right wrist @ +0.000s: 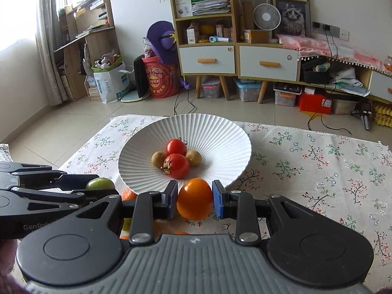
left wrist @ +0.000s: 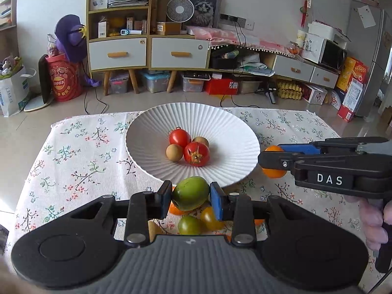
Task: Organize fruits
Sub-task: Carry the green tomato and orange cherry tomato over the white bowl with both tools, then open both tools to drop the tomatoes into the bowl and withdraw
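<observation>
A white ribbed plate point(left wrist: 152, 132) point(right wrist: 215, 132) on the floral cloth holds two red tomatoes point(left wrist: 196, 153) point(right wrist: 177, 165) and two small brown round fruits point(left wrist: 174, 153) point(right wrist: 158, 158). My left gripper point(left wrist: 190, 196) is shut on a green tomato point(left wrist: 189, 193), held just before the plate's near rim; it also shows in the right wrist view point(right wrist: 100, 183). My right gripper point(right wrist: 194, 199) is shut on an orange tomato point(right wrist: 194, 198), held near the plate's right rim point(left wrist: 273, 161). Loose fruits lie under the left gripper: a green one point(left wrist: 189, 225), a yellow one point(left wrist: 209, 218) and an orange one point(left wrist: 175, 209).
The floral cloth point(left wrist: 73, 159) point(right wrist: 318, 166) covers a low table. Beyond its far edge are tiled floor, wooden cabinets point(left wrist: 147, 51), storage boxes and cables. The right gripper's body point(left wrist: 325, 169) reaches in from the right beside the plate.
</observation>
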`<state>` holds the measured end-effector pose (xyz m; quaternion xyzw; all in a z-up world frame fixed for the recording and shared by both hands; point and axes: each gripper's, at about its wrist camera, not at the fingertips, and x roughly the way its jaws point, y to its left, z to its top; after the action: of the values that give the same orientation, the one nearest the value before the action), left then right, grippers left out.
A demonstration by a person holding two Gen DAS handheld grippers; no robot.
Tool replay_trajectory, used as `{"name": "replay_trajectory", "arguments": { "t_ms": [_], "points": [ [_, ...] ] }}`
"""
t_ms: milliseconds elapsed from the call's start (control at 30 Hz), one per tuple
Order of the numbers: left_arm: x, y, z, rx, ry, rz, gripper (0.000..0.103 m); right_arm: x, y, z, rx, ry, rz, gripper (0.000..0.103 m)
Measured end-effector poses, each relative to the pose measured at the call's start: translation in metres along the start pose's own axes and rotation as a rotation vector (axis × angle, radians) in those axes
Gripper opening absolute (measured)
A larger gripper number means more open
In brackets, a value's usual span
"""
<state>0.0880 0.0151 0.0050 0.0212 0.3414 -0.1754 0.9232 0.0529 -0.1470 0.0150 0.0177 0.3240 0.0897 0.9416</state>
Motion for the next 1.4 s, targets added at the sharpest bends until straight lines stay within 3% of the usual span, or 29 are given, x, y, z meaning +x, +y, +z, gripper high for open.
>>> {"name": "replay_trajectory", "arguments": {
  "t_ms": [200, 467, 767, 1100, 1400],
  "points": [
    [0.014, 0.002, 0.016, -0.031, -0.002, 0.014, 0.031, 0.012, -0.006, 0.016, 0.07, -0.024, 0.0, 0.027],
    [0.041, 0.005, 0.039, 0.002, 0.012, 0.03, 0.031, 0.037, -0.019, 0.02, 0.18, 0.011, 0.015, 0.027],
    [0.083, 0.016, 0.069, 0.014, 0.023, -0.015, 0.031, 0.054, -0.027, 0.02, 0.164, 0.046, 0.034, 0.027],
    [0.121, 0.012, 0.073, 0.02, 0.083, -0.086, 0.031, 0.069, -0.023, 0.018, 0.119, 0.077, 0.064, 0.027],
    [0.133, 0.009, 0.07, 0.036, 0.12, -0.099, 0.031, 0.076, -0.018, 0.017, 0.095, 0.076, 0.082, 0.028]
  ]
}}
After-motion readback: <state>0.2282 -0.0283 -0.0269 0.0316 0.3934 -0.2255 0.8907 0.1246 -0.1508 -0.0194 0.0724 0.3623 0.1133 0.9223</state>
